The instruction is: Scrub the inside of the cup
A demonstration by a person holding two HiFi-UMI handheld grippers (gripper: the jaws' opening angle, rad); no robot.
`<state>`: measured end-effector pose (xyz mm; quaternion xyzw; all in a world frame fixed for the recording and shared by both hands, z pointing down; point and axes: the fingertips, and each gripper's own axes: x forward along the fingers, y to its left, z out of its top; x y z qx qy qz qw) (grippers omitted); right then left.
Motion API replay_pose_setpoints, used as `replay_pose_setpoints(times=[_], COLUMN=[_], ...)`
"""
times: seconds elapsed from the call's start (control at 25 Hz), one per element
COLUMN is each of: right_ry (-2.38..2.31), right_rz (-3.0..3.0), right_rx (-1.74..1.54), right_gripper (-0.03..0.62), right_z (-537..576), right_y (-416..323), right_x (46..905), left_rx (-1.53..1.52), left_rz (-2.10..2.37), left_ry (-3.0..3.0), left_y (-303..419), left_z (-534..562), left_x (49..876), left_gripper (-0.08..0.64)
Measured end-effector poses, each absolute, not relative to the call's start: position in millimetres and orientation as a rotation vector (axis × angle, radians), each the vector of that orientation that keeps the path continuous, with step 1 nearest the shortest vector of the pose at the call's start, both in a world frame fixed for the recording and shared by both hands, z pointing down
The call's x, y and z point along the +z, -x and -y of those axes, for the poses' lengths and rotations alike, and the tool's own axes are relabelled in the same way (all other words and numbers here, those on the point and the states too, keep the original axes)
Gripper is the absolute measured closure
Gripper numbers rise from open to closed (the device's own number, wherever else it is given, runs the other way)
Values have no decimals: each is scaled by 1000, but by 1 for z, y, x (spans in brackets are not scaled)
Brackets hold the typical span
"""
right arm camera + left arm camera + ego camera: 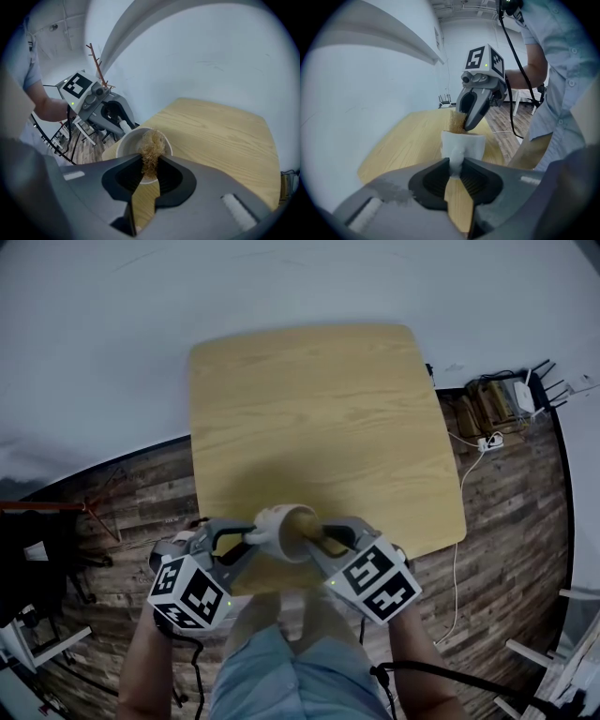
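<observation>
A white cup (283, 530) hangs over the near edge of the wooden table (319, 418), tilted with its mouth toward the right. My left gripper (251, 533) is shut on the cup's handle (455, 157); the cup body (464, 143) shows just past the jaws. My right gripper (323, 538) is shut on a tan fibrous scrubber (151, 150), whose far end sits inside the cup's mouth (130, 143). In the left gripper view the scrubber (456, 122) pokes out above the cup rim, with the right gripper (468, 119) over it.
Wood-plank floor surrounds the table. A power strip and cables (487, 442) lie at the right, with a low stand (511, 395) behind them. Dark equipment (37, 549) sits at the left. My legs (291, 662) are below the grippers.
</observation>
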<state>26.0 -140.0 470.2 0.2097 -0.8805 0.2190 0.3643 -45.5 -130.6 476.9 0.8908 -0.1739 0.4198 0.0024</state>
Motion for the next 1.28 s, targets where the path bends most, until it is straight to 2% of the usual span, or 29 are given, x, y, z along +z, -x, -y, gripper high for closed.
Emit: replay_pose_setpoints(times=[0.68,1.28], right_ry=[-519,-650], right_rz=[2264,2388], right_rx=[722,670], right_gripper=[522,522], right_z=[108,126], right_y=[-10,3], right_x=[483,430], left_rx=[1316,1208], left_rz=[602,627], left_ry=[-2772,-2741], left_y=[52,69], left_z=[127,112], left_x=[485,505], left_gripper=[471,471])
